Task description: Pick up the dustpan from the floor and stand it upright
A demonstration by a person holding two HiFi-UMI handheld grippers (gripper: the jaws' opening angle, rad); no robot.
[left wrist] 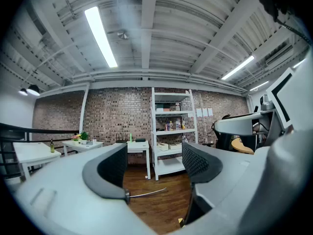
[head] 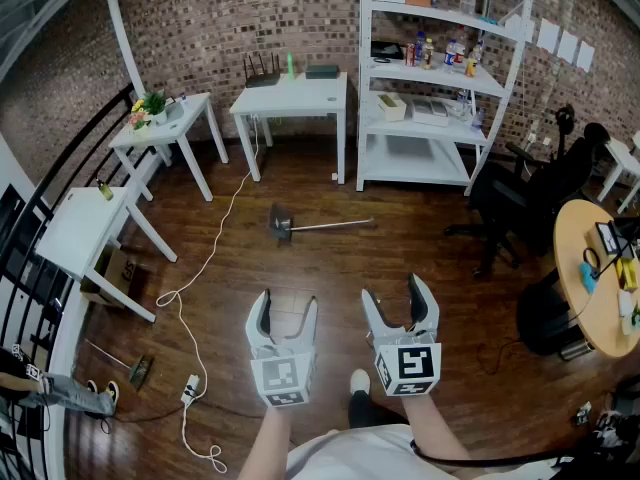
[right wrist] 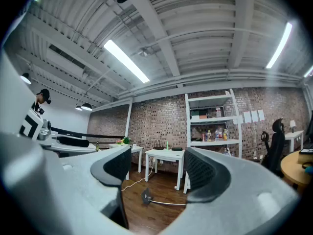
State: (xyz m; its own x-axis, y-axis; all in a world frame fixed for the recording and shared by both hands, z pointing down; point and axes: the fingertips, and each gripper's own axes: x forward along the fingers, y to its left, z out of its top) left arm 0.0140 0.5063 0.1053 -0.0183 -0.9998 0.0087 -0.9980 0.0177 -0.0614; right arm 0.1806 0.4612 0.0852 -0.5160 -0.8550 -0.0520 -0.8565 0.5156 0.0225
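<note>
The dustpan (head: 281,222) lies flat on the wooden floor, its dark pan to the left and its long metal handle (head: 335,226) stretching right. Both grippers are held level well short of it, side by side above the floor. My left gripper (head: 286,308) is open with nothing between its jaws. My right gripper (head: 394,296) is also open and empty. In the right gripper view the dustpan (right wrist: 145,196) shows low between the right gripper's (right wrist: 156,170) jaws, far off. In the left gripper view only the handle (left wrist: 146,193) shows, beside the left gripper's (left wrist: 154,168) left pad.
White tables (head: 295,98) stand along the brick wall and at the left (head: 85,230). A white shelf unit (head: 430,118) is behind the dustpan. A white cable (head: 205,258) runs across the floor to a power strip (head: 190,390). A black office chair (head: 520,198) and round wooden table (head: 585,288) are at the right.
</note>
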